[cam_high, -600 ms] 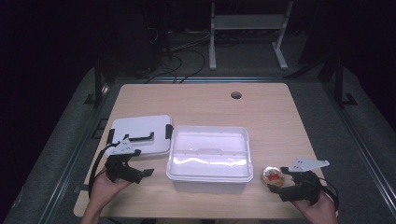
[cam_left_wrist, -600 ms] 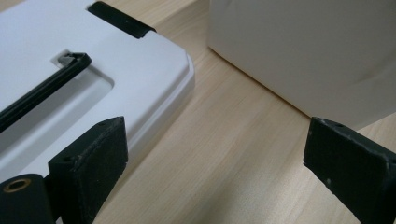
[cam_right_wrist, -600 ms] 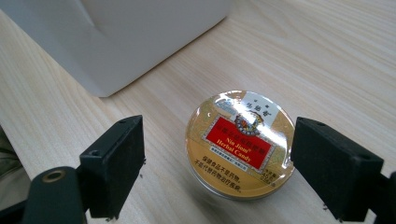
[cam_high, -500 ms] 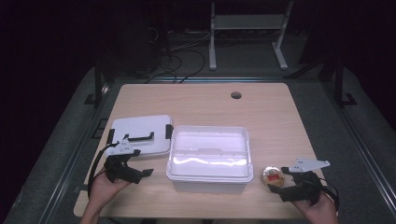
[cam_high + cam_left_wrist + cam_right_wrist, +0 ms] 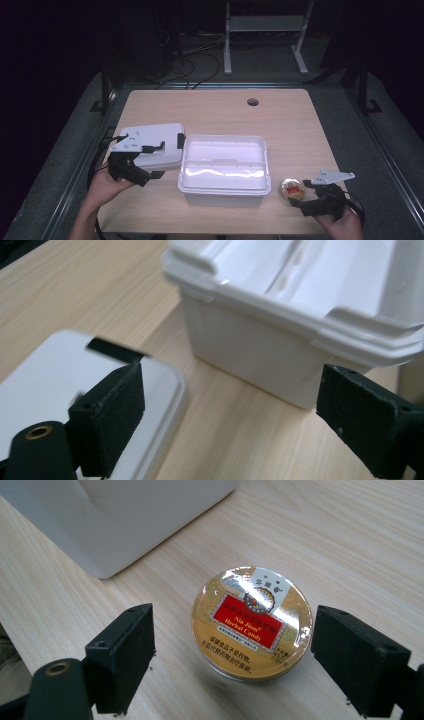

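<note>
Right gripper [image 5: 232,665] advanced slightly since half second ago, jaws spread wide, now flanking candy tin [image 5: 252,622] on table beside white box [image 5: 223,167]; squeeze comes next. Left gripper [image 5: 230,425] unchanged, spread, near lid [image 5: 152,144].

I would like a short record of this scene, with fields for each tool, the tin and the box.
left tool: open, over the lid edge, beside the box
right tool: open, jaws on either side of the tin, not touching it
tin: round, gold, flat on the table, right of the box
box: white, open, mid-table
</note>
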The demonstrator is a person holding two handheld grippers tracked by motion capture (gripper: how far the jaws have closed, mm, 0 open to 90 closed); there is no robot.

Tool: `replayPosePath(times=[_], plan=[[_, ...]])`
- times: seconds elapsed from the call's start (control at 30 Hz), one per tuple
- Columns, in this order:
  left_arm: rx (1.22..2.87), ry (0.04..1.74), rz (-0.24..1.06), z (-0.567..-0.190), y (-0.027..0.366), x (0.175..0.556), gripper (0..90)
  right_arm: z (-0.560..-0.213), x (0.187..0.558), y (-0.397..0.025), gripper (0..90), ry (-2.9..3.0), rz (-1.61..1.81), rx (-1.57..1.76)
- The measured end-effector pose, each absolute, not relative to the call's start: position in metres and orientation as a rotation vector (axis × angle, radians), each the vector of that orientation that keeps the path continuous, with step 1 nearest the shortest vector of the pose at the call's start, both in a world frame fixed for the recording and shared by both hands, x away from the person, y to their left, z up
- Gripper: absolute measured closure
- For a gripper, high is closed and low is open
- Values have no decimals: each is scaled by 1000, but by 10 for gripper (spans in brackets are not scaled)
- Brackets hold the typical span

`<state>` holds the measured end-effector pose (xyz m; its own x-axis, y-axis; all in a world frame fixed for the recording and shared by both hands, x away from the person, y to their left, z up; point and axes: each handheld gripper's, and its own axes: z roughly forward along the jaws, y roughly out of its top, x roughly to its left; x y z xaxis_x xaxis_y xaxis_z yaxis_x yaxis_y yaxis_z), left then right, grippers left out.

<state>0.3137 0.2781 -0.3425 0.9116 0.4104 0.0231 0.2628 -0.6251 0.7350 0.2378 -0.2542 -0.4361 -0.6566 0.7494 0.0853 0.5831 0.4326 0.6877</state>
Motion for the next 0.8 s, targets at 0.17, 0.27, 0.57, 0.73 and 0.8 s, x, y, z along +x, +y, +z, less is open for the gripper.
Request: replayPosePath(times=[0.17, 0.27, 0.57, 0.73, 0.8], plan=[[2406, 358, 207, -319, 247, 327, 134, -434, 238, -254, 171, 2447, 1040, 1161], [2466, 310, 184, -310, 230, 333, 144, -434, 238, -254, 171, 2450, 1040, 1162], [2611, 135, 123, -295, 160, 346, 227, -433, 237, -255, 171, 2448, 1044, 1159], [2683, 59, 50, -299, 125, 353, 318, -431, 236, -257, 171, 2445, 1045, 1153], [2704, 31, 24, -301, 113, 355, 357, -431, 236, -257, 171, 2446, 1035, 1153]])
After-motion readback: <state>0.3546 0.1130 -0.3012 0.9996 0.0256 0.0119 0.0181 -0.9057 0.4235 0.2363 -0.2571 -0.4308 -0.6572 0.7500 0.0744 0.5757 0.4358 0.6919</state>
